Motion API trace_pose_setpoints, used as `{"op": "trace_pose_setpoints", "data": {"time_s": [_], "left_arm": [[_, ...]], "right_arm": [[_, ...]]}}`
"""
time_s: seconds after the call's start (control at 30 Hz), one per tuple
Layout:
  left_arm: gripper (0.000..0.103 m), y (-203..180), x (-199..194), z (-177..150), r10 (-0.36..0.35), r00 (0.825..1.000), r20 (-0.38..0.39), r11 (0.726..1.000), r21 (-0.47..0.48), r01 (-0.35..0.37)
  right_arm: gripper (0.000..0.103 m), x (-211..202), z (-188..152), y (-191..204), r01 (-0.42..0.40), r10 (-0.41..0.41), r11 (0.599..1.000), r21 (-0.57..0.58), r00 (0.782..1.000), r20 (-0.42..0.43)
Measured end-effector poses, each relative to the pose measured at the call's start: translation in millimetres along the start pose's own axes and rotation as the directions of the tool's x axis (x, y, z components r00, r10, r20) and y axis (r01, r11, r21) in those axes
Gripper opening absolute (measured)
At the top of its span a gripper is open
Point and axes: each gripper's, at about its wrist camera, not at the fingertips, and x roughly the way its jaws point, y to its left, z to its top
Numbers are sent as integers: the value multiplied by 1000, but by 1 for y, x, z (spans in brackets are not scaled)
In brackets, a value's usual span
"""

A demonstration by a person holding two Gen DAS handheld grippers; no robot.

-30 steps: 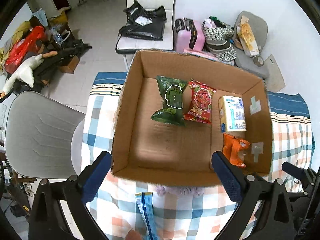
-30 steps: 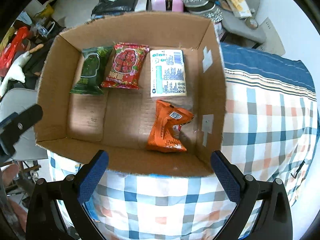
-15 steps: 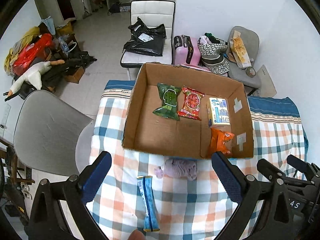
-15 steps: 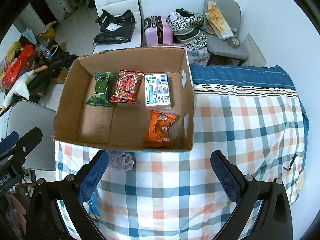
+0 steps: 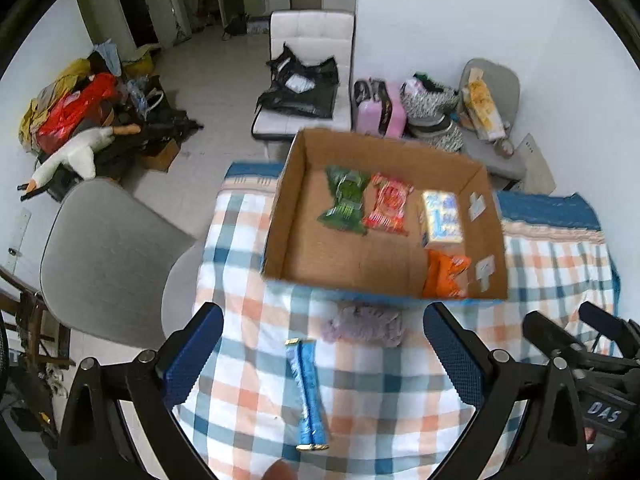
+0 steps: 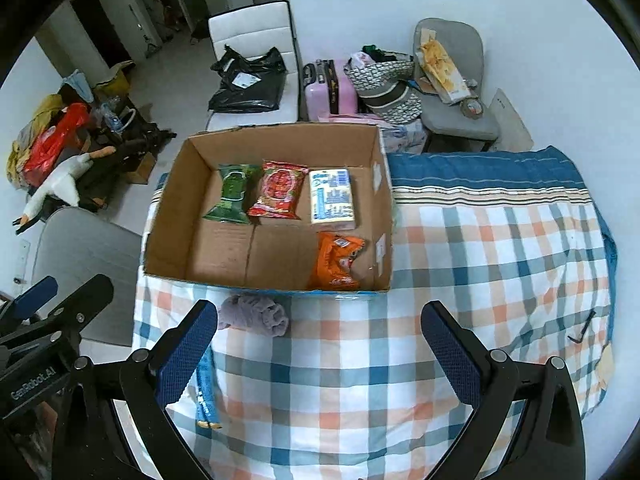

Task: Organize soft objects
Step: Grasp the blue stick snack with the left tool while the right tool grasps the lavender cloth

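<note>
Lilac fuzzy soft toy (image 6: 256,314) lies on the checked tablecloth (image 6: 460,280), touching the near wall of the open brown cardboard box (image 6: 180,216), with one long blue snack wrapper (image 5: 308,396) just beside it. Four packets sit inside the box: one green (image 6: 232,194), one red (image 6: 280,190), one white-and-blue (image 6: 331,196), one orange (image 6: 336,260). Left gripper (image 5: 322,356) and right gripper (image 6: 318,354) both hover above the cloth, jaws wide apart, gripping nothing.
</note>
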Motion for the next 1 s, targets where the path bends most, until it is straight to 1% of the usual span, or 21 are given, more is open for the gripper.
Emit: {"op": "trace_pose_setpoints", "data": {"time_s": [0.07,0.17,0.2,0.27,0.37,0.43,0.47,0.53,0.57,0.6,0.63,0.7,0.8,0.9,1.0], "left_arm": [[102,8,18,-15,15,999,-49,1000,-17,-16],[102,20,61,-43,16,987,-160,999,-45,-23],[102,24,82,-55,15,976,-218,998,-52,-27],[102,26,113,-72,11,956,-294,998,-51,-27],[102,26,153,-94,6,925,-379,999,-41,-24],[101,25,173,-107,16,911,-412,999,-26,-29],[96,24,182,-112,17,905,-425,999,-20,-28],[74,25,197,-123,24,892,-452,999,-11,-32],[48,26,201,-126,26,889,-458,999,-10,-35],[40,31,205,-130,27,888,-459,999,-21,-42],[37,35,204,-131,20,892,-452,999,-34,-40],[27,45,200,-131,11,902,-432,997,-63,-43],[24,59,194,-129,23,912,-410,994,-85,-63],[24,67,195,-127,30,911,-410,992,-97,-76],[24,70,199,-127,37,911,-411,991,-100,-85]], "right_arm": [[103,5,-6,0,-20,20,1000,-4,1000,-5],[103,26,-22,-2,-64,63,998,-8,997,-52],[103,39,-30,-4,-80,80,997,-4,993,-86],[103,59,-38,-4,-101,101,995,2,985,-138],[103,96,-51,-3,-128,125,992,-3,974,-188],[103,118,-57,2,-136,129,990,-20,968,-214],[103,127,-59,4,-135,126,991,-24,966,-224],[103,147,-61,10,-150,139,988,-28,960,-243],[103,155,-61,14,-148,136,988,-34,960,-245],[103,163,-61,17,-142,130,989,-35,961,-243],[103,171,-60,21,-146,134,989,-32,961,-242],[103,188,-60,28,-154,147,988,-8,958,-248],[103,208,-61,41,-162,162,987,19,956,-244],[103,225,-62,55,-165,169,986,38,954,-246],[103,239,-60,71,-138,143,990,38,961,-236]]}}
